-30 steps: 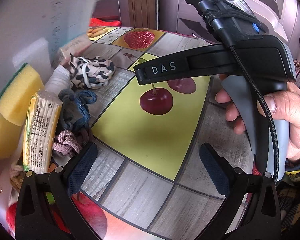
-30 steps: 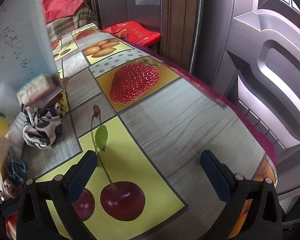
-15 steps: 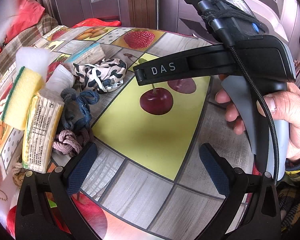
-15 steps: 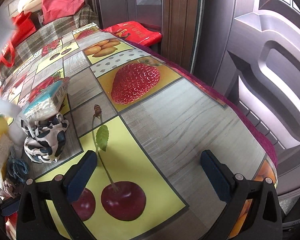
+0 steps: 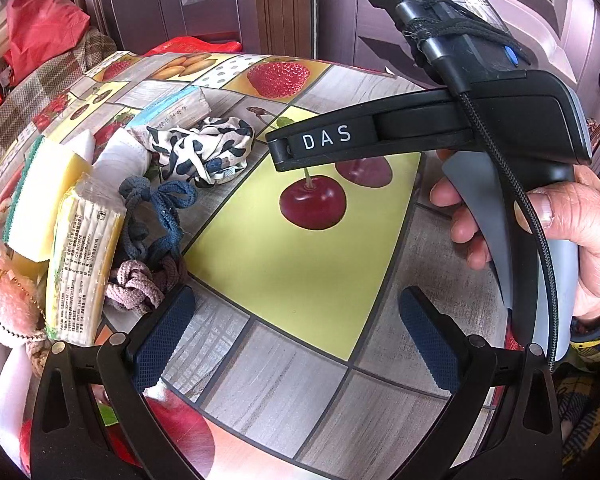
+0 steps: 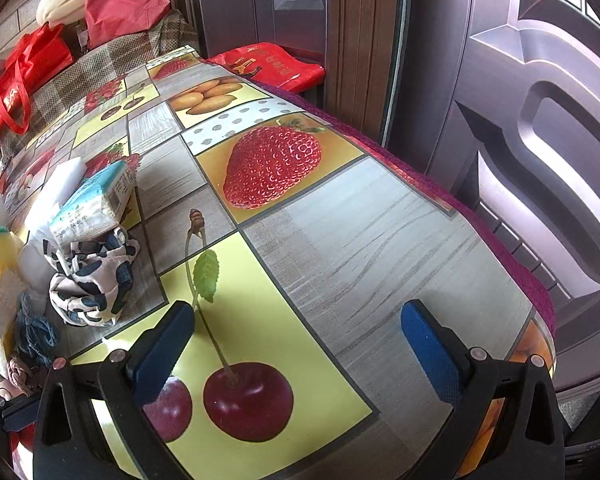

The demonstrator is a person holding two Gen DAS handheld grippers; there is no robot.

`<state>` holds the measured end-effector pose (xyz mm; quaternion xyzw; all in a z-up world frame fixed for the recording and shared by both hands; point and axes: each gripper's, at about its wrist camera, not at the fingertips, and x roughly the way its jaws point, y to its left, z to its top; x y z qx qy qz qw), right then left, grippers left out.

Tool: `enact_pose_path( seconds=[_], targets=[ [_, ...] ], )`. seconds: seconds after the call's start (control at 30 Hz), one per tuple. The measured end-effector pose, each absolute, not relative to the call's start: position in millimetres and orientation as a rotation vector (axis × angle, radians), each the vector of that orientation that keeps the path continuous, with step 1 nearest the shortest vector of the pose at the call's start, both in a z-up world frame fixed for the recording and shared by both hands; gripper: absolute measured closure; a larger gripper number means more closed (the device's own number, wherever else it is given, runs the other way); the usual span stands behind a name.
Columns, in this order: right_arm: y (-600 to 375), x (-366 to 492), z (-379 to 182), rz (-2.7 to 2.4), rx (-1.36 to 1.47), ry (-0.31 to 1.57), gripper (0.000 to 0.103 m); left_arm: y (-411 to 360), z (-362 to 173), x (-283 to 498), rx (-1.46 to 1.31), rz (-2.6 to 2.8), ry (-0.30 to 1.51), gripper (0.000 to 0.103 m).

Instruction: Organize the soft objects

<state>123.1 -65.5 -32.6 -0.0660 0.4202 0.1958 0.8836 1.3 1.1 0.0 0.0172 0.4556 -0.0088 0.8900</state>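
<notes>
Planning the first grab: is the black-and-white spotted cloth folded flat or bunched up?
Bunched up. The spotted cloth sits as a crumpled heap with loose folds on the table, partly under the blue-topped tissue pack.

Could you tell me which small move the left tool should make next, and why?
Probably ease the left tool toward its own left, over the pink braided cord. Both tools are open and empty, and the soft things lie heaped at the table's left side; that cord lies nearest its left finger, seemingly untangled from the blue cord.

The pink plush toy (image 5: pixel 4 300) is cut by the left edge, and the tissue pack (image 5: pixel 82 264) hides, perhaps, half the yellow sponge (image 5: pixel 40 196) (print unreadable).
</notes>
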Motion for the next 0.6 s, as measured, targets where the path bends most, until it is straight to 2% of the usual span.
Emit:
enact_pose_path(
  seconds=[0.6],
  targets=[
    [-67.0,122.6,-32.2,0.414,-0.127,0.874,0.0,1.2,0.1,1.4,0.036,-0.018,0.946,0.001]
  ],
)
